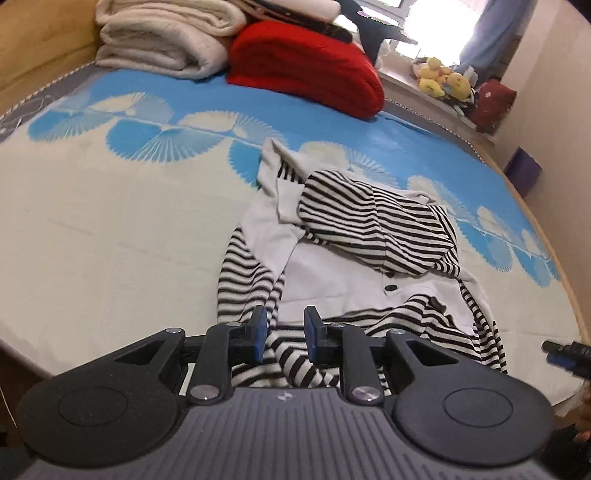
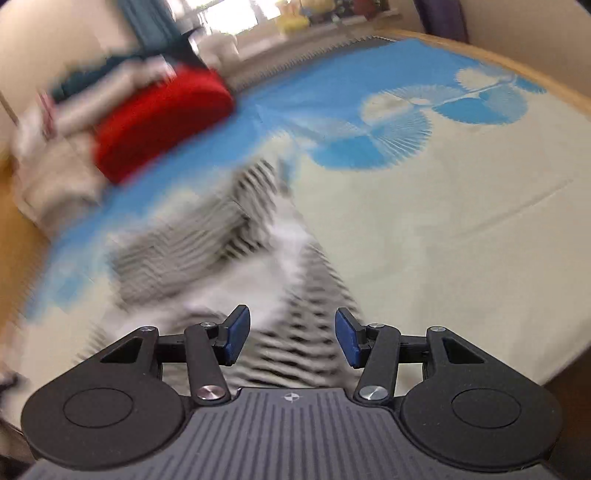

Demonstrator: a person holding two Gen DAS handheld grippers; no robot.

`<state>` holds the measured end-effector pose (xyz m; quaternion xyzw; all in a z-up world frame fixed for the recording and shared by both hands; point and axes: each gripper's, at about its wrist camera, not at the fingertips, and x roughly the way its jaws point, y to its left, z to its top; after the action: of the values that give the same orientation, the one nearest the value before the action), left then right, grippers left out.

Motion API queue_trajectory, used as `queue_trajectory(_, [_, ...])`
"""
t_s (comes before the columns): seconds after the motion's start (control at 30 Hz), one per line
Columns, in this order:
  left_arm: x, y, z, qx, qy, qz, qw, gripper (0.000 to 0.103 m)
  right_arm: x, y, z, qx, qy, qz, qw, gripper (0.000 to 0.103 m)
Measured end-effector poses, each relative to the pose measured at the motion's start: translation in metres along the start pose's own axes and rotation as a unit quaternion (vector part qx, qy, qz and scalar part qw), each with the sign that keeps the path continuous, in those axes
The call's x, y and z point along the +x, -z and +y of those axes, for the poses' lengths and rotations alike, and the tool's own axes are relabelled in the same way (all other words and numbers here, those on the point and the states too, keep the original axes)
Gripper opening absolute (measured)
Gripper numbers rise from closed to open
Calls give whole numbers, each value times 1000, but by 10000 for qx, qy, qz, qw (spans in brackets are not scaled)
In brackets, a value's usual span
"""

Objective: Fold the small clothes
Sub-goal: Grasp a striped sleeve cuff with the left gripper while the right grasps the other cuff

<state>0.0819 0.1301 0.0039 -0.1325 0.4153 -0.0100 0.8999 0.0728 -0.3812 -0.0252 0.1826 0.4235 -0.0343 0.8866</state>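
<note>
Crumpled striped garment (image 1: 369, 251) sprawls, hood flopped over front.

A big bed (image 1: 110, 229) fills the room, with a blue and cream sheet. A red blanket (image 1: 306, 70) and a white blanket (image 1: 162, 40) sit folded at its far end. Bright light comes through the window (image 1: 421, 22). Yellow soft toys (image 1: 443, 79) sit on the sill.

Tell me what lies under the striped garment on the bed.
The striped garment lies crumpled on the bed cover, cream with blue fan shapes, which shows all around it. Whether anything else sits beneath its folds cannot be seen; the cloth covers it.
</note>
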Motion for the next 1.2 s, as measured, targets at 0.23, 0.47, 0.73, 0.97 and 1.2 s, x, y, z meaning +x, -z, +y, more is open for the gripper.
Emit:
queue_trajectory(0.23, [50, 26, 29, -740, -19, 627, 9953, 26, 24, 18, -7, 252, -132, 466, 9985, 54])
queue_trajectory(0.47, [87, 20, 18, -990, -120, 763, 9921, 84, 50, 26, -9, 17, 197, 858, 9961, 60])
queue_trajectory(0.73, [127, 34, 26, -1628, -260, 1384, 9766, 83, 81, 40, -6, -14, 358, 1442, 9889, 65])
queue_trajectory(0.97, [120, 47, 21, -1019, -463, 1659, 9798, 9, 84, 48, 0, -209, 389, 1513, 9875, 49])
queue_trajectory(1.2, [91, 44, 32, -1204, -362, 1426, 9818, 11, 62, 37, -10, 174, 132, 1061, 9941, 7])
